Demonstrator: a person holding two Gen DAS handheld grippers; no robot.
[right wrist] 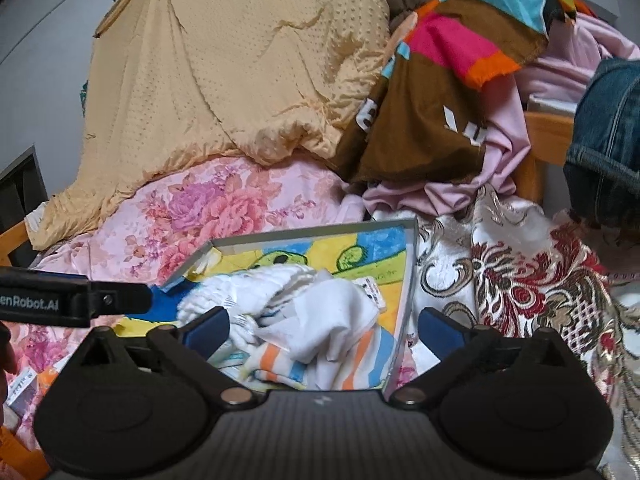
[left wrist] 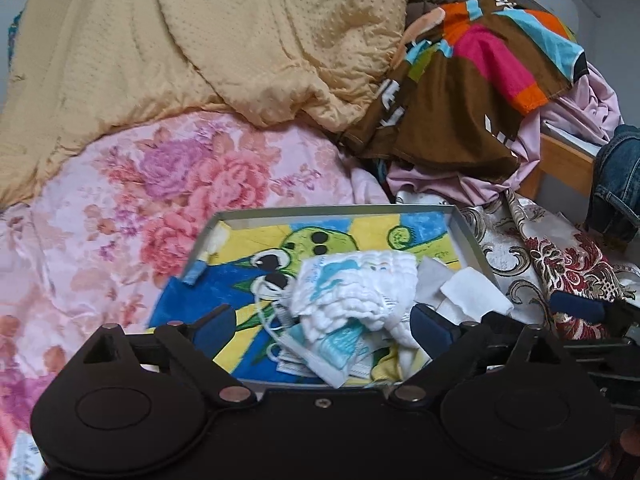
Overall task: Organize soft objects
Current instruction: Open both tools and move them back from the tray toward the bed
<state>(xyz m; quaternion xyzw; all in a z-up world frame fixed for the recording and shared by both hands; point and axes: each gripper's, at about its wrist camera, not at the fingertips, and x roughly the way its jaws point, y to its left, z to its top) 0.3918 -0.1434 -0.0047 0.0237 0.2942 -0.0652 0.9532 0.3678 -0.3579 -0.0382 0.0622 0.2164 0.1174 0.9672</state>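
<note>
Left wrist: our left gripper (left wrist: 324, 326) and right gripper (right wrist: 324, 326) gape empty over the tray (left wrist: 340, 211); white cloths (left wrist: 352, 284) inside, colourful blanket (left wrist: 472, 80) beyond unsorted.

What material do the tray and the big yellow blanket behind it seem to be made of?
The tray looks like thin sheet metal with a dull grey finish: its walls are straight and sharply folded. The yellow blanket seems a soft plush fabric, with raised dots embossed and a slight sheen, probably synthetic.

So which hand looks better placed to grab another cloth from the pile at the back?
Probably the right. Both grippers, left and right, are open over the grey tray. The colourful striped towel and pink cloth lie toward the right side, nearer the right gripper.
</note>
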